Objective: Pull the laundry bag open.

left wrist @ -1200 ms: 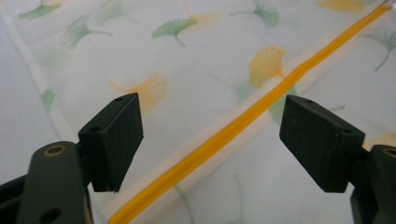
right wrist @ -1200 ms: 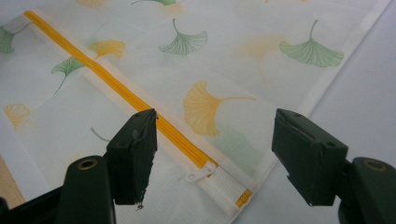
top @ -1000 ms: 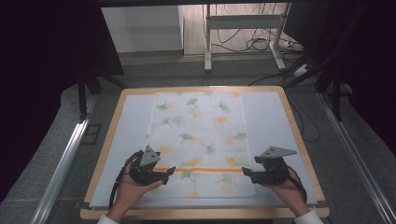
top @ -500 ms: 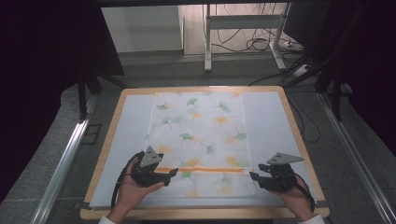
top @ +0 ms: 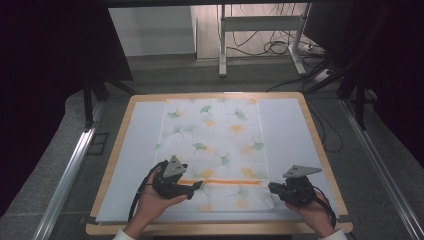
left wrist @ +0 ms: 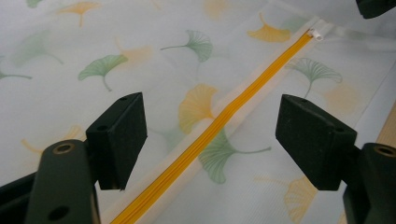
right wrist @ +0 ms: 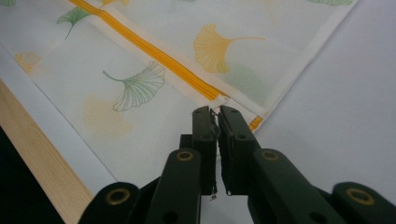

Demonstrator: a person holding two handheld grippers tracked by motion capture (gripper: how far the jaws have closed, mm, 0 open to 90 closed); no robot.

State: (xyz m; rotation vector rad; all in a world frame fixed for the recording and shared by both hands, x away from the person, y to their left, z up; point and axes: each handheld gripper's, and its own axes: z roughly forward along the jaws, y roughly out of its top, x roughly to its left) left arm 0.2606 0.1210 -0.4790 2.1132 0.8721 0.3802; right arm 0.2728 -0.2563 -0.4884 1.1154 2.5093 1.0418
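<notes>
Right gripper (right wrist: pixel 217 114) moved rightward, pinching zipper (right wrist: pixel 154 53) end

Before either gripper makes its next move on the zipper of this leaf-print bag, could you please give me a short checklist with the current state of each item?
1. Right gripper shut at the zipper's end, on the bag's right edge: ok, jaws pressed together there.
2. What it pinches, pull tab or fabric: cannot tell, the jaws hide it.
3. Left gripper open: ok, jaws wide apart.
4. Left gripper centred over the orange zipper: ok, the zipper runs between its jaws.
5. Left gripper touching the bag: cannot tell.
6. Bag lying flat on the white mat: ok, no bunching visible.
</notes>
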